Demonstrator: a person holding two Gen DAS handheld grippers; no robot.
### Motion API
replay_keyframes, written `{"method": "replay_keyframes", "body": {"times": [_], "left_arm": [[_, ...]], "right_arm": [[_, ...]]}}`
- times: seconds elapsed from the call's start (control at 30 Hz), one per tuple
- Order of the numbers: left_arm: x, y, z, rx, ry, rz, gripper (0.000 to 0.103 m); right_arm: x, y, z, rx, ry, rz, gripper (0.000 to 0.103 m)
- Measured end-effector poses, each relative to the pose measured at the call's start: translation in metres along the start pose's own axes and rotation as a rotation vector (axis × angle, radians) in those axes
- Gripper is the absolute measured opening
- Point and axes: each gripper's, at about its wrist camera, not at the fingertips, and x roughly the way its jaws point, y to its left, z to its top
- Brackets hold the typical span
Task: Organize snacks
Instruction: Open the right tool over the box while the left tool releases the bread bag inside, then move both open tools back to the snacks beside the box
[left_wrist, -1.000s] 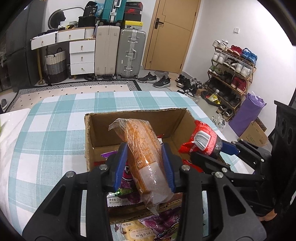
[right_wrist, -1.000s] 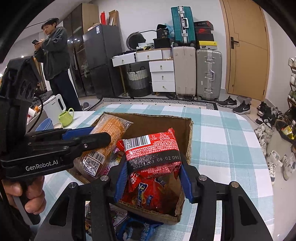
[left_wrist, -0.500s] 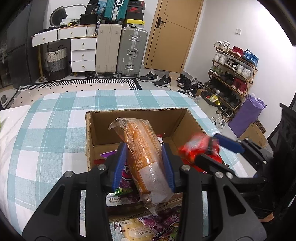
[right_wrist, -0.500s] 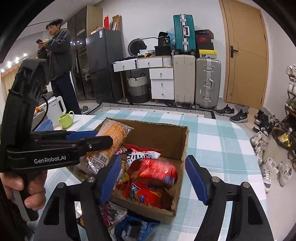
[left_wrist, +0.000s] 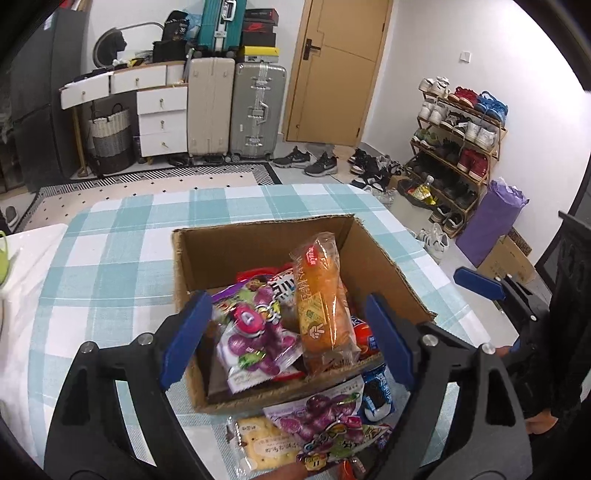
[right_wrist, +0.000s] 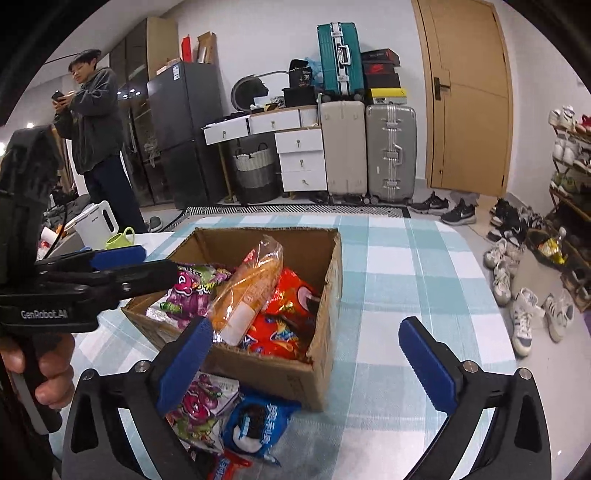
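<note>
Now both of your grippers, the left gripper (left_wrist: 288, 341) and the right gripper (right_wrist: 306, 363), have just been opening and stand wide with nothing between their jaws, while the orange bread pack (left_wrist: 321, 306) and the red snack bag (right_wrist: 284, 317) lie inside the cardboard box (right_wrist: 325, 325) on the desk (right_wrist: 399, 280).

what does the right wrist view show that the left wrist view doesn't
Only the right wrist view shows a person standing with a phone, a white kettle, a green cup, and the left tongs from the side.

Only the left wrist view shows the cracker packet lying in front of the box, the purple bag on the floor, and the right tongs from the side.

Both show the cardboard box on the checked tablecloth, the orange bread packet leaning inside it, both tongs open and empty, having just opened, and the blue cookie packet outside.
</note>
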Motion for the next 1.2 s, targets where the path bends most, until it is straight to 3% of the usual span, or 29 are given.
{"method": "replay_keyframes", "body": {"times": [0.1,0.17,0.7,1.2], "left_arm": [[-0.011,0.000,-0.005,0.007,0.001,0.021,0.089],[-0.018,-0.001,-0.009,0.007,0.000,0.037,0.103],[-0.065,0.013,-0.068,-0.033,0.037,0.094,0.103],[-0.062,0.015,-0.104,-0.060,0.099,0.097,0.103]], "right_arm": [[-0.005,-0.002,-0.006,0.009,0.003,-0.004,0.102],[-0.008,0.000,-0.009,0.012,0.006,-0.003,0.102],[-0.023,0.022,-0.042,-0.024,0.090,0.009,0.102],[-0.017,0.029,-0.085,0.041,0.203,0.024,0.102]]}}
